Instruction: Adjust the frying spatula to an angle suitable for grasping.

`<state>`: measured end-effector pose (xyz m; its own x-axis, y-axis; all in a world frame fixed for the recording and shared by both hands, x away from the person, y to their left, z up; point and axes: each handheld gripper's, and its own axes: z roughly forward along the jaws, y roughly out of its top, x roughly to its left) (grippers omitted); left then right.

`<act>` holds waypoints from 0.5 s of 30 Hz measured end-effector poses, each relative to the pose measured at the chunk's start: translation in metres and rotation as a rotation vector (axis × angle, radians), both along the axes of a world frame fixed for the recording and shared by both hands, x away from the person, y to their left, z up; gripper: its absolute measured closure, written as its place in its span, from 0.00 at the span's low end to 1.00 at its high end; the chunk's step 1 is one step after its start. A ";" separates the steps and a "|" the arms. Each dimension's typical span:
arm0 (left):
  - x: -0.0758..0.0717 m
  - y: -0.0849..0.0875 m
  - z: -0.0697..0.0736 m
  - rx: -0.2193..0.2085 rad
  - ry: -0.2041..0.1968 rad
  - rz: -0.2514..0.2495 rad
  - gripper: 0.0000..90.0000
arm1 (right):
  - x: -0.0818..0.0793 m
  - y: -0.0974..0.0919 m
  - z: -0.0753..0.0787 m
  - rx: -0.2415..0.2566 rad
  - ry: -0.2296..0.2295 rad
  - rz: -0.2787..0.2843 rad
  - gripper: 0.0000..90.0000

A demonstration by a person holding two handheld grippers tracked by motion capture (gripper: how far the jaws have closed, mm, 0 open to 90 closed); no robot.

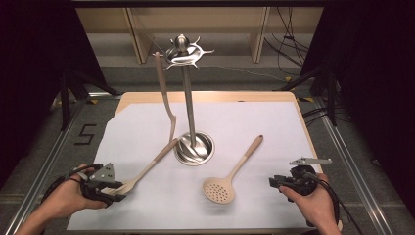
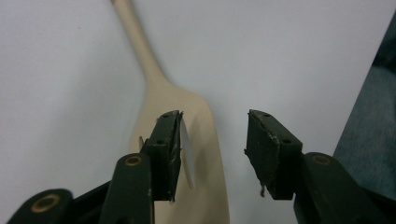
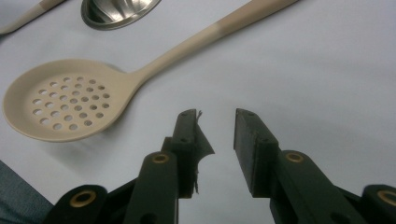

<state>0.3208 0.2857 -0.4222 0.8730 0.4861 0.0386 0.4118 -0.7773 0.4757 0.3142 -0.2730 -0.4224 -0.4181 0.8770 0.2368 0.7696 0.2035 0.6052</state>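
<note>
The left gripper (image 2: pixel 212 140) looks down on a white sheet (image 2: pixel 289 51), its two black jaws standing well apart with nothing pressed between them. Under the left jaw lies a beige spatula (image 2: pixel 205 140) — the flat head nearest, its slot partly covered by that jaw, the handle running up and away toward the top edge. The right jaw is off the spatula, over bare sheet. A dark blue-grey surface (image 2: pixel 373 135) fills the right edge — beyond the sheet.

Left tongs (image 1: pixel 115 188) agape, right tongs (image 1: pixel 272 182) agape — both low
</note>
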 end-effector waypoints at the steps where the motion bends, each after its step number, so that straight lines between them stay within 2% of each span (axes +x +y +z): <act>1: 0.003 -0.001 0.002 -0.013 0.009 0.030 0.59 | 0.000 0.000 0.000 0.006 0.001 0.008 0.78; 4: 0.009 -0.005 0.006 -0.059 0.051 0.084 0.53 | 0.000 0.000 0.000 0.010 0.003 0.006 0.78; 6: 0.011 -0.007 0.012 -0.063 0.053 0.097 0.52 | 0.000 0.000 0.000 0.016 0.002 0.005 0.77; 7: 0.011 -0.007 0.013 -0.072 0.046 0.099 0.52 | -0.001 0.000 0.001 0.025 0.020 0.001 0.77; 8: 0.010 -0.009 0.016 -0.101 0.049 0.124 0.51 | 0.000 -0.001 0.000 0.023 0.003 0.010 0.77; 9: 0.011 -0.008 0.018 -0.088 0.045 0.104 0.50 | -0.001 -0.001 0.001 0.028 0.020 -0.001 0.78; 10: 0.011 -0.008 0.020 -0.088 0.047 0.112 0.50 | -0.001 -0.001 0.001 0.028 0.019 -0.002 0.78; 11: 0.011 -0.009 0.020 -0.108 0.050 0.150 0.50 | -0.001 -0.002 0.001 0.028 0.018 -0.001 0.77; 12: 0.012 -0.008 0.021 -0.094 0.056 0.142 0.50 | -0.001 -0.002 0.001 0.019 0.018 -0.004 0.78; 15: 0.017 -0.008 0.023 -0.121 0.081 0.168 0.49 | 0.000 -0.002 0.001 0.030 0.017 -0.002 0.77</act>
